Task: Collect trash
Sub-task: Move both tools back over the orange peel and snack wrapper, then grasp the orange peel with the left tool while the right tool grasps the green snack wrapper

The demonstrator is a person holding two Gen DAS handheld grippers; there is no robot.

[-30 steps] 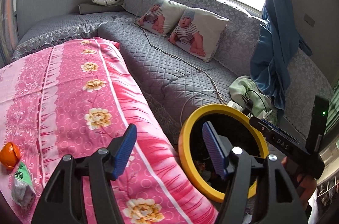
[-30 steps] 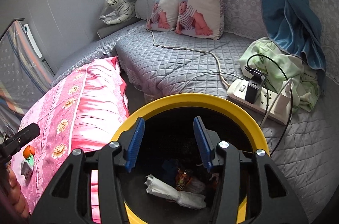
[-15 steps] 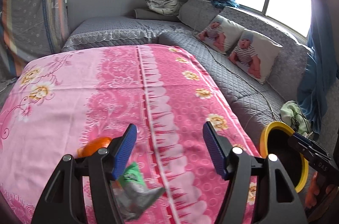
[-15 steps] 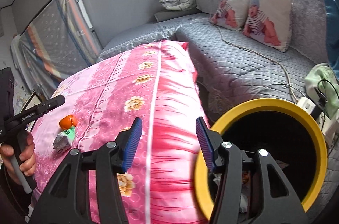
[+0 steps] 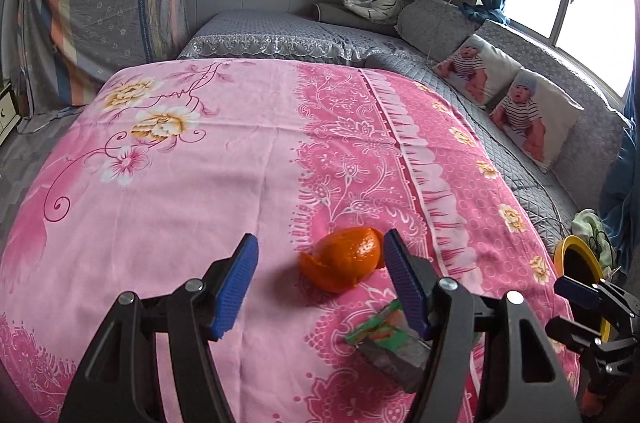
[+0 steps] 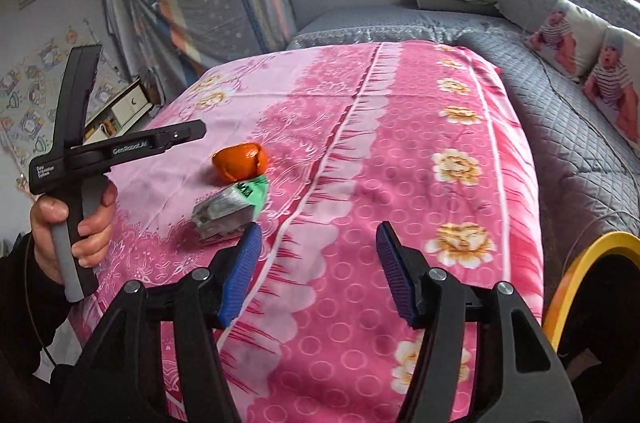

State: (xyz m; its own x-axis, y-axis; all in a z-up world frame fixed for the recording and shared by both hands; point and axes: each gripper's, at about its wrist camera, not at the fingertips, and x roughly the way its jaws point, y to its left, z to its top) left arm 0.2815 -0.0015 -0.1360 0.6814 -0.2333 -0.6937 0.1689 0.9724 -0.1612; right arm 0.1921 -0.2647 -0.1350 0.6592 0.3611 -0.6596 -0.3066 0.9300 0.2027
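- The left gripper (image 5: 318, 277) stood with its jaws wide and nothing between the pads; the orange peel (image 5: 342, 258) lay just ahead of the gap, crowding the right-hand finger and leaving room on the other side.
- The crumpled green-and-silver wrapper (image 5: 386, 345) lay below and to the right of that same finger, partly hidden behind it (so whether it touched the finger could not be told). Peel and wrapper sat just beside each other on the pink flowered cloth (image 5: 200, 183).
- The right gripper (image 6: 318, 269) had just been opening its jaws, and they stood moderately wide over bare cloth, holding nothing.
- From the right gripper the wrapper (image 6: 228, 209) lay ahead and off to the left, just beyond the left fingertip, its long axis slanting from near-left up to far-right; the peel (image 6: 240, 161) lay farther on along the same side.
- The yellow-rimmed bin (image 6: 592, 255) sat low at the right gripper's right, beyond the cloth's edge and well apart from both scraps.
- Judged from this, the left gripper was nearer the peel and needed only a small shift toward its own right to centre it (the peel is rounded, so no wrist turn seemed called for).
- The right gripper looked the likelier one for the wrapper, though the left tool (image 6: 120, 147) hovered close over that spot, and the two could crowd each other.
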